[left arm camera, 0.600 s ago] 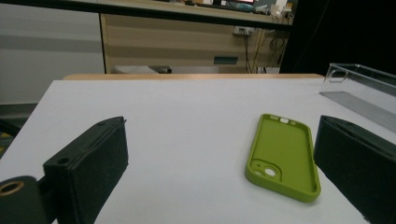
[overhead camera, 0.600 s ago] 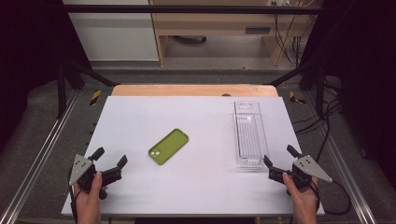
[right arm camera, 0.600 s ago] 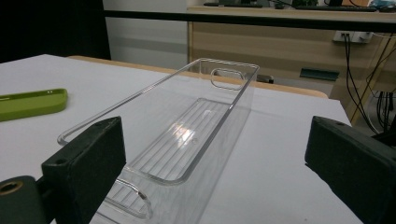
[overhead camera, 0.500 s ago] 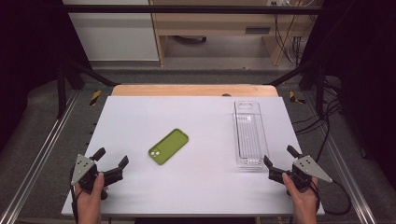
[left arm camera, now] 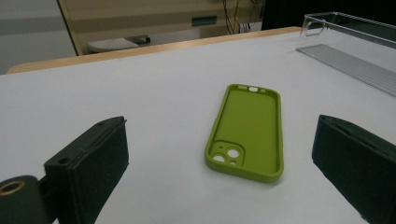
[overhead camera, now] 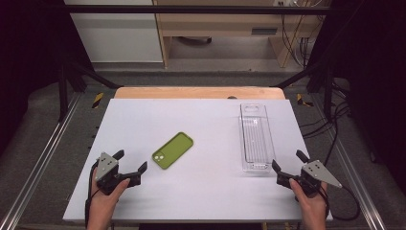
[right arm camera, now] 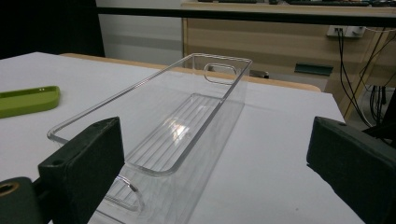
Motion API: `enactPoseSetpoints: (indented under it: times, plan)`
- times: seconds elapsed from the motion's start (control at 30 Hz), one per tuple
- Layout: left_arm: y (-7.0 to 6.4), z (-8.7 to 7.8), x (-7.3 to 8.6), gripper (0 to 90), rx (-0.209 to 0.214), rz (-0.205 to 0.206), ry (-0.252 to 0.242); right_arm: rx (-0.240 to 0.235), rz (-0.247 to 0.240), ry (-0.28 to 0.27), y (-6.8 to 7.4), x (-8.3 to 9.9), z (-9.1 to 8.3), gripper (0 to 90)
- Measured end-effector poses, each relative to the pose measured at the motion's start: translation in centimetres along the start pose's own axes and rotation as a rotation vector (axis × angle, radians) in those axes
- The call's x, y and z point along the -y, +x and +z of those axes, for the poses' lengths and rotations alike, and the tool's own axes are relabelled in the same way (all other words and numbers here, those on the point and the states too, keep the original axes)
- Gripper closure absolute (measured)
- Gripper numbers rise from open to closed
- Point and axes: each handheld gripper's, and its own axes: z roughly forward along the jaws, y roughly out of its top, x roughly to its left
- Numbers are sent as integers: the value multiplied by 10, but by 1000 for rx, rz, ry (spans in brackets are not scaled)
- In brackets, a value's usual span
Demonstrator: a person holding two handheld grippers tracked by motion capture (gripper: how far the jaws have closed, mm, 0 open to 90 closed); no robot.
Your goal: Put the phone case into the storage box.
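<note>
Phone case (overhead camera: 173, 150) lies just ahead of your spread left tool (overhead camera: 130, 166), its length slanting toward the tabletop's far-right corner.

The white table (overhead camera: 206, 196) has a wooden strip (overhead camera: 191, 92) along its far edge. Beyond the table stand a white cabinet (overhead camera: 115, 38) and a wooden bench (overhead camera: 215, 28), with cables (overhead camera: 297, 40) hanging. A metal rail (overhead camera: 43, 158) runs along the table's left side.
</note>
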Motion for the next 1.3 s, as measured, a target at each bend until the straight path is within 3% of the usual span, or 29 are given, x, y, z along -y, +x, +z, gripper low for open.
enactPoseSetpoints:
  times: [0.17, 0.33, 0.37, 0.4, 0.43, 0.57, 0.63, 0.67, 0.7, 0.73, 0.83, 0.9, 0.97, 1.3]
  plan:
    - [-4, 13, -15, 37, 13, 20, 43, -1, 1, 2, 0, 1, 0, 44]
    - [-6, 29, -27, 122, 26, 15, 80, 0, 0, -2, 0, 0, -1, 44]
    - [-7, 32, -29, 209, 27, 17, 88, 0, 2, 1, 0, 1, -2, 44]
    - [-7, 35, -31, 209, 34, 21, 100, 0, 2, 1, 0, 1, -2, 44]
    - [-9, 38, -33, 306, 39, 22, 106, 3, 8, 0, -1, 1, -1, 44]
    - [-13, 52, -37, 531, 65, 22, 139, 4, 8, -6, -2, 0, -3, 44]
    - [-16, 60, -39, 580, 70, 26, 170, 7, 9, -5, -2, 0, -4, 45]
    - [-17, 65, -39, 691, 83, 30, 196, 3, 10, -7, -2, 0, -3, 44]
    - [-17, 65, -39, 738, 83, 30, 196, 2, 9, -6, -2, 0, -3, 45]
    - [-16, 73, -37, 777, 114, -1, 231, 2, 8, -5, -2, 1, -2, 45]
    - [-16, 78, -36, 889, 133, -10, 263, -1, 9, -3, -1, 1, -2, 45]
    - [-19, 84, -32, 898, 145, -14, 323, 0, 8, -6, -1, 0, -3, 45]
    - [-22, 88, -29, 899, 138, 11, 360, 2, 8, -5, -2, 0, -3, 45]
    - [-32, 102, -20, 899, 150, 42, 470, 1, 5, 2, -2, 1, -2, 46]
